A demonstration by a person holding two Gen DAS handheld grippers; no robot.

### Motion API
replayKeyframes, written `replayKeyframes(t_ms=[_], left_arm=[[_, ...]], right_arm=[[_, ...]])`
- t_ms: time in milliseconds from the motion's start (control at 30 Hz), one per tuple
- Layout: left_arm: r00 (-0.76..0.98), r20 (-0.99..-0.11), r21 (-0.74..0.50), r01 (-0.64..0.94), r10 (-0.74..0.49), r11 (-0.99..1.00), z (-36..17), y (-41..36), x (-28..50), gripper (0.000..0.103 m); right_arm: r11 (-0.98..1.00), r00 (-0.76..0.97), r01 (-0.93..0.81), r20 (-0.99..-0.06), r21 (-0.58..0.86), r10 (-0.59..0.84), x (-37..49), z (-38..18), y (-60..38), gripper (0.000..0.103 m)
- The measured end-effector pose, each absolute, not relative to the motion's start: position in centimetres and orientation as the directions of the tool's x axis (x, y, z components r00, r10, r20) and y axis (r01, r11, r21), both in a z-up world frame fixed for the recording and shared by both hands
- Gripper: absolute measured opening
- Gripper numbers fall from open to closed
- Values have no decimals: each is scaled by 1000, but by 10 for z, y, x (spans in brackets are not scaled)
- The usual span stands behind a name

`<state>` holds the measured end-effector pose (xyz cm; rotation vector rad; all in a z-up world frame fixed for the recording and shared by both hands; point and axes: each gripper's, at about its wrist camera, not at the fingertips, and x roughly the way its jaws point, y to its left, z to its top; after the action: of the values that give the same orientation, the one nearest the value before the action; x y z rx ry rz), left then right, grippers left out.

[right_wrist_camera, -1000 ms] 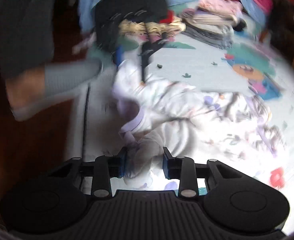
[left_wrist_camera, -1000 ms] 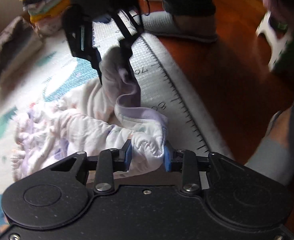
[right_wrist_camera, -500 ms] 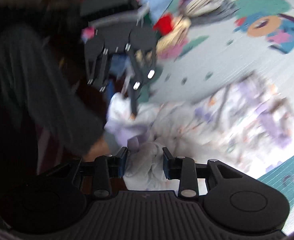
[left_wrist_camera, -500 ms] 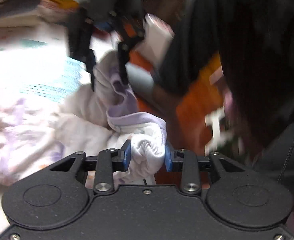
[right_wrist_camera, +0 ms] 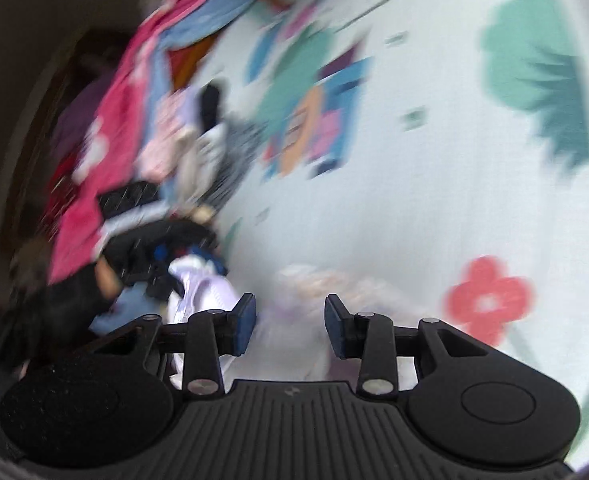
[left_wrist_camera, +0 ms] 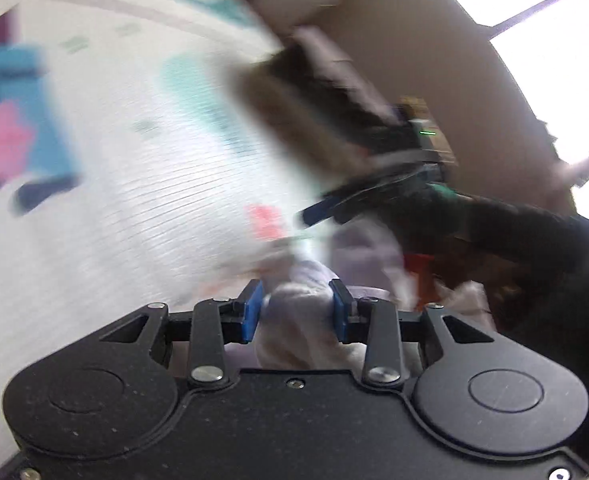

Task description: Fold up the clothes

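Everything is smeared by motion. In my left tongs' view, the far left and upper left of the frame are the pale play mat (left_wrist_camera: 106, 208), with a blue and pink shape at the left edge and teal patches higher up. At bottom centre, my left tongs (left_wrist_camera: 294, 309) are clamped on a bunched fold of the white and lilac garment (left_wrist_camera: 298, 320); the cloth fills the gap between the two blue pads (left_wrist_camera: 251, 312) and bulges out above them. Right of centre, a blurred brownish stack of folded clothes (left_wrist_camera: 294, 120) sits on the mat. Further right, my right tongs (left_wrist_camera: 374, 200) reach in from the right edge of the frame, with one blue pad visible above the same garment. A beige wall and a bright window fill the upper right.

In my right tongs' view, the left side is a heap of pink, red and blue laundry (right_wrist_camera: 134, 100). Lower left, my left tongs (right_wrist_camera: 162, 264) appear dark, with white cloth at their tip. At bottom centre, my right tongs (right_wrist_camera: 290, 320) stand with their blue pads apart; pale garment (right_wrist_camera: 294, 344) lies between and behind them, but the blur hides whether the pads press on it, so I cannot tell if they grip. To the right, the mat (right_wrist_camera: 434, 180) shows a red flower at lower right and a green shape at upper right.
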<state>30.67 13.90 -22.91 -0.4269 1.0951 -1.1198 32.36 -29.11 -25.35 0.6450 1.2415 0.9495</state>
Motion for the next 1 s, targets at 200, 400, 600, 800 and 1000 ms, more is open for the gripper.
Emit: replayKeyframes(t_ms=[200,400,600,800,1000], left_arm=[[48,-493,-733,514,-868,445,-227,143,305,31],[35,-486,-706,573,-873,416,-220,131,306,29],[173,-595,-537,641,-785,548,-193,122,285,43],[296,-496,-459,708,-816,537,-124,149,210,44],[407,-606,-352,633,-684,689,-178,98,149,45]], right_arm=[[561,355,-273,-460,782,814,294,-229,-330,60],[579,362,-705,-494,410,791,185,-185,-285,54],[661,445,-734,-625,157,642,155,-222,-232,51],[719,475,-666,-629,200,615,155,-217,-235,54],[736,725,-644,-477,-210,498,106,-207,-218,66]])
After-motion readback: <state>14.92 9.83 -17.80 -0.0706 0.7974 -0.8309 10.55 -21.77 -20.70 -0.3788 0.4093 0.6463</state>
